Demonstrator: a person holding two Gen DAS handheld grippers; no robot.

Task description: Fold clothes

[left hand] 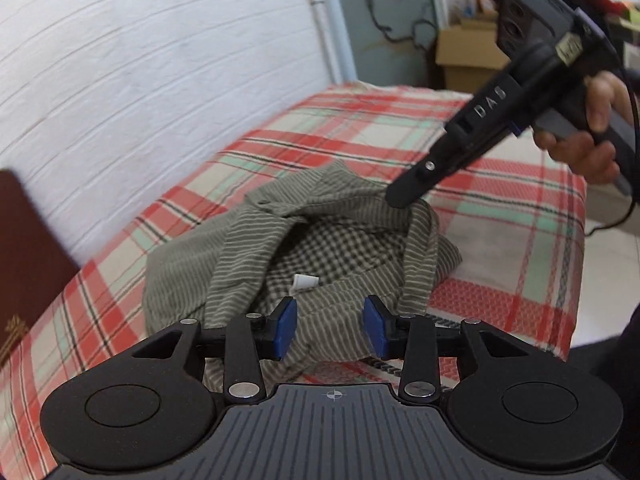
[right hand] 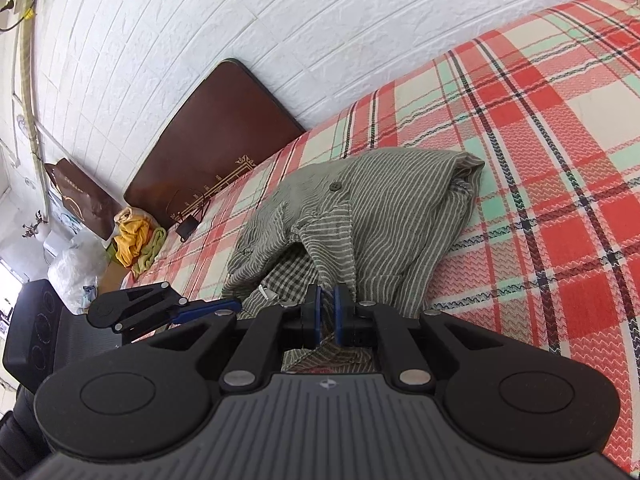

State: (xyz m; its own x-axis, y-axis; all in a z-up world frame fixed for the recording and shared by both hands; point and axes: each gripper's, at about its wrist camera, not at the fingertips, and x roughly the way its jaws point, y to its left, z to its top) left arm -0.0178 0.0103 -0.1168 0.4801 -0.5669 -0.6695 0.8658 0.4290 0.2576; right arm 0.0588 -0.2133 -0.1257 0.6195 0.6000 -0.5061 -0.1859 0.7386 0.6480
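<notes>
Shirt: a soft green shirt (right hand: pixel 360 216) with thin white stripes lies in a bumpy heap in the middle of the bed.
Inside of the shirt: a small checked lining (left hand: pixel 340 248) shows where the shirt gapes open, and a little white tag (left hand: pixel 306 282) sits on it.
Button: one dark button (right hand: pixel 334 187) sits on the top side of the shirt.
How it feels: I think it is light and floppy. It will bend and sag, not stay flat. It is not slippery and it will not break.
Where to hold: I think the best spots are the edges, like the collar or the hem, one at each side, so it can be pulled flat.
Right gripper (right hand: pixel 327 312): it is at the near edge of the shirt, and its blue pads are pinched tight on a fold of the striped cloth.
Left gripper (left hand: pixel 330 326): it hangs just over the near edge of the shirt. Its blue pads stand apart and hold nothing.
Bed cover (right hand: pixel 540 120): red, cream and mint checks under the shirt, all around it.
Wall (right hand: pixel 280 20): white bricks, behind the shirt.
Brown board (right hand: pixel 208 132): it leans on the wall, to the left of the shirt.
</notes>
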